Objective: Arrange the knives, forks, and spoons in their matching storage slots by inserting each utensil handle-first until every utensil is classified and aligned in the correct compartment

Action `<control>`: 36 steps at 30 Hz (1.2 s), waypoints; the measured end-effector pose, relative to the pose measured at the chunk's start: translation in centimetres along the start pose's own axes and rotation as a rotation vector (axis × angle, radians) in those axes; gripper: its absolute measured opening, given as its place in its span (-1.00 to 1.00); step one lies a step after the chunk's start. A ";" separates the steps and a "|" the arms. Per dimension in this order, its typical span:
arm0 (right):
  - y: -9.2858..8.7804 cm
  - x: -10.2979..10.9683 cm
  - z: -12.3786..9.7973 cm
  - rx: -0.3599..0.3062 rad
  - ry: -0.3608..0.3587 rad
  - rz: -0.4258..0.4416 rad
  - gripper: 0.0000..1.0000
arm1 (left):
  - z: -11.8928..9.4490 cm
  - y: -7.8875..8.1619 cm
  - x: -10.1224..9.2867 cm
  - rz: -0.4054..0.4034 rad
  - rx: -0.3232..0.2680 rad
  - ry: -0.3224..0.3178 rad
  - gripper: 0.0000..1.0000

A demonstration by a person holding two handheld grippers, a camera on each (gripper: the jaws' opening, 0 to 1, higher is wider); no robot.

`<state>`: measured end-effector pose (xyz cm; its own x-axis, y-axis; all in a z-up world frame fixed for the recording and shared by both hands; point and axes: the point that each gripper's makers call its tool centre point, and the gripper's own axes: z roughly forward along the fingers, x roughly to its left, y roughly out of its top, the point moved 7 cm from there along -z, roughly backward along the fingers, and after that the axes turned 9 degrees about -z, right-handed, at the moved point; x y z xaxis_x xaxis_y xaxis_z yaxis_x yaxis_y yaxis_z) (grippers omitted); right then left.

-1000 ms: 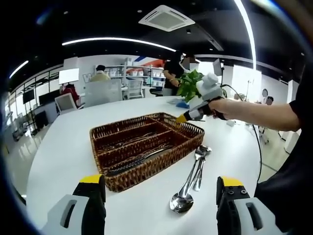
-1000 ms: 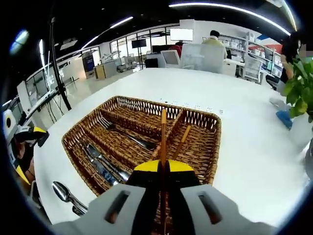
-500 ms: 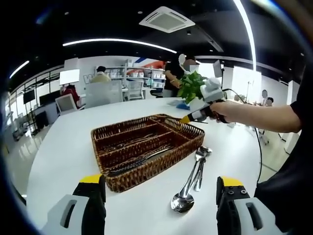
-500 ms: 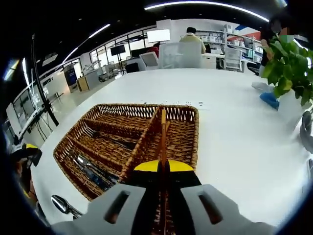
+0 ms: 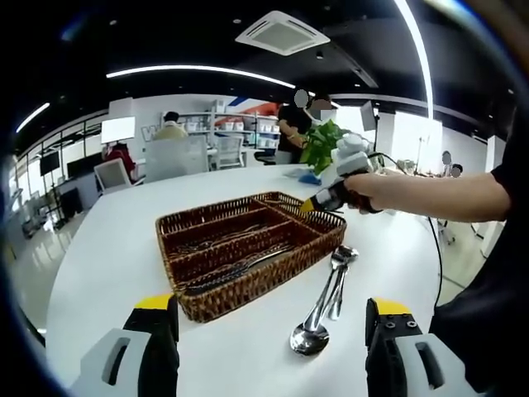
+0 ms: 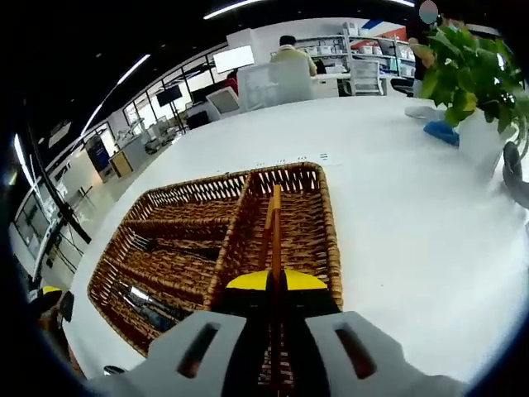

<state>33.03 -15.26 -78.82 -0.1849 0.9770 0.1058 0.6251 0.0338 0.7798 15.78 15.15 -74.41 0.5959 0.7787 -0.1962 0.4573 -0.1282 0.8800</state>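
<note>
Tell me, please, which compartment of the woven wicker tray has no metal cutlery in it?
The wide end compartment of the brown wicker tray, beneath the right gripper. The long slots beside it hold metal cutlery.

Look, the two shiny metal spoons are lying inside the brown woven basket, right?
Not quite: the two shiny metal spoons lie on the white table, just outside the brown woven basket. The left gripper view shows this.

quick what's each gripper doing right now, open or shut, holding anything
Left gripper: open, holding nothing, above the white table.
Right gripper: shut on thin wooden sticks, likely chopsticks, over the wicker tray.
</note>
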 end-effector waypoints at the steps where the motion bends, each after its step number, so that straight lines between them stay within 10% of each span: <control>1: -0.1 0.1 0.1 0.002 -0.007 0.001 -0.96 | 0.0 0.0 0.0 0.000 0.000 0.000 0.95; 36: -1.3 1.4 1.5 0.015 0.048 0.015 -0.66 | -0.3 -0.4 0.1 0.010 0.023 0.006 0.95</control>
<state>33.13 -13.58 -80.63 -0.2109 0.9663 0.1474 0.6395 0.0224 0.7684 15.41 15.47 -74.62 0.5961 0.7813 -0.1849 0.4667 -0.1498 0.8716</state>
